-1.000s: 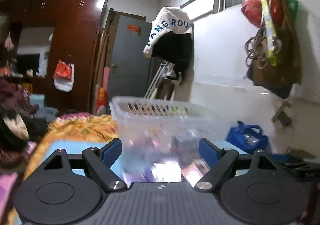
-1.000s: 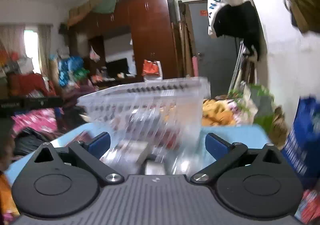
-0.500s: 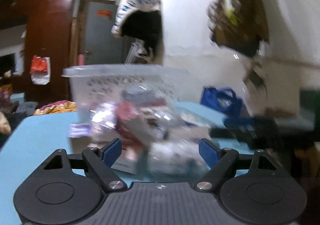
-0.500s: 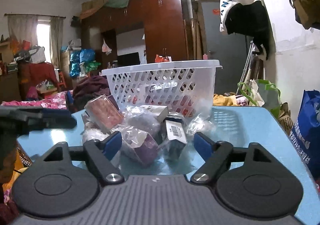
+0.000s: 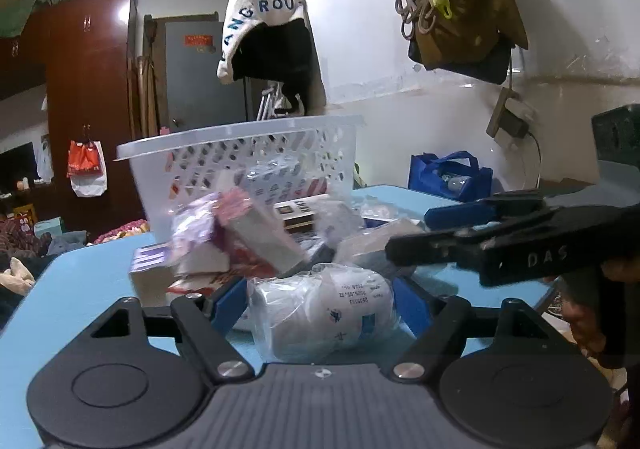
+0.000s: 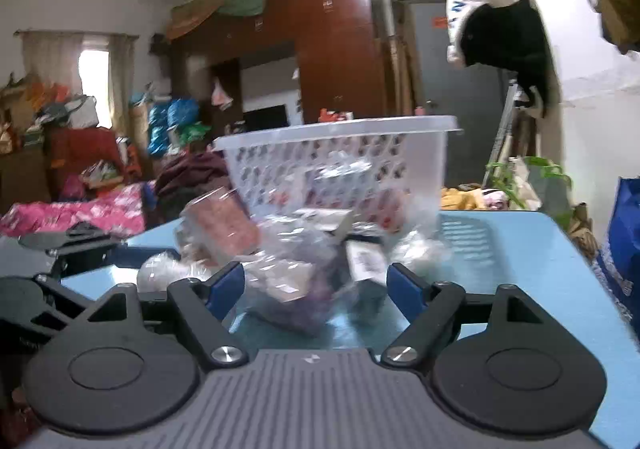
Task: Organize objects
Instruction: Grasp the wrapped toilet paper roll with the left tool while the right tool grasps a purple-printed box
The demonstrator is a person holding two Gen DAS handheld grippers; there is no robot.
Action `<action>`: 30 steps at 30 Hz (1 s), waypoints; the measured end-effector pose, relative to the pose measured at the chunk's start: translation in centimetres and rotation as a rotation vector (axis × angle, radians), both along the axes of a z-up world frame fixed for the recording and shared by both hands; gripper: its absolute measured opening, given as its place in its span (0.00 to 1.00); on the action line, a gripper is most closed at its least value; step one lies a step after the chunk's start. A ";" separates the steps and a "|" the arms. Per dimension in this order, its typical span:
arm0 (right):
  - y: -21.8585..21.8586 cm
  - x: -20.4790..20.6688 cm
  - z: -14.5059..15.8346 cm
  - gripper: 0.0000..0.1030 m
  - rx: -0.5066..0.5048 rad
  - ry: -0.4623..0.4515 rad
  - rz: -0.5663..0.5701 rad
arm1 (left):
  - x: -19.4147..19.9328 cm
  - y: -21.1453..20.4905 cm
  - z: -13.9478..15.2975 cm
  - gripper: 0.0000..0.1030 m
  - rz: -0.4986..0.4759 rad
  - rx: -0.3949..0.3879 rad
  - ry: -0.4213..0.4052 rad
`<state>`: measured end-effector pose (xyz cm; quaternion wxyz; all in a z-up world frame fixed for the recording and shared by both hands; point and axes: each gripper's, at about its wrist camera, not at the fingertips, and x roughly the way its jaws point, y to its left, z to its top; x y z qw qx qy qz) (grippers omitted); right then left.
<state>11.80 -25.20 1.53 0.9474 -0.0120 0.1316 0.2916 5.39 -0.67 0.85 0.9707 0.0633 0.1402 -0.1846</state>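
A white perforated basket (image 5: pixel 248 165) stands on a blue table (image 5: pixel 88 281), with a pile of wrapped packets and boxes (image 5: pixel 240 241) in front of it. My left gripper (image 5: pixel 320 301) is open, its blue fingers either side of a clear-wrapped white packet (image 5: pixel 324 309). The right gripper shows in the left wrist view (image 5: pixel 444 233) at the right, over the pile. In the right wrist view the basket (image 6: pixel 340 161) is behind the pile (image 6: pixel 288 253). My right gripper (image 6: pixel 316 289) is open around a purple wrapped packet (image 6: pixel 288 289).
A blue bag (image 5: pixel 452 177) sits at the table's far right edge by the white wall. A wardrobe (image 5: pixel 88 101) and a grey door (image 5: pixel 200 77) stand behind. Clothes and bags pile up left of the table (image 6: pixel 80 189). The left gripper body shows at the left (image 6: pixel 40 273).
Both grippers have come down and closer to the pile in front of the basket. The white packet now lies between the left fingers; the right gripper has entered the left wrist view.
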 end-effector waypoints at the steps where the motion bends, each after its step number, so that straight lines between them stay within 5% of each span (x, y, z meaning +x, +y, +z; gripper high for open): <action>1: 0.5 -0.1 -0.1 0.74 -0.018 -0.003 0.012 | -0.3 0.4 0.0 0.79 0.006 0.004 -0.007; 12: 4.8 -0.7 -0.9 0.68 -0.150 -0.033 -0.028 | -0.2 3.6 1.1 0.79 0.062 -0.029 -0.033; 30: -0.2 -0.7 2.1 0.68 0.044 -0.051 -0.052 | 0.2 5.2 2.2 0.79 0.074 -0.128 -0.080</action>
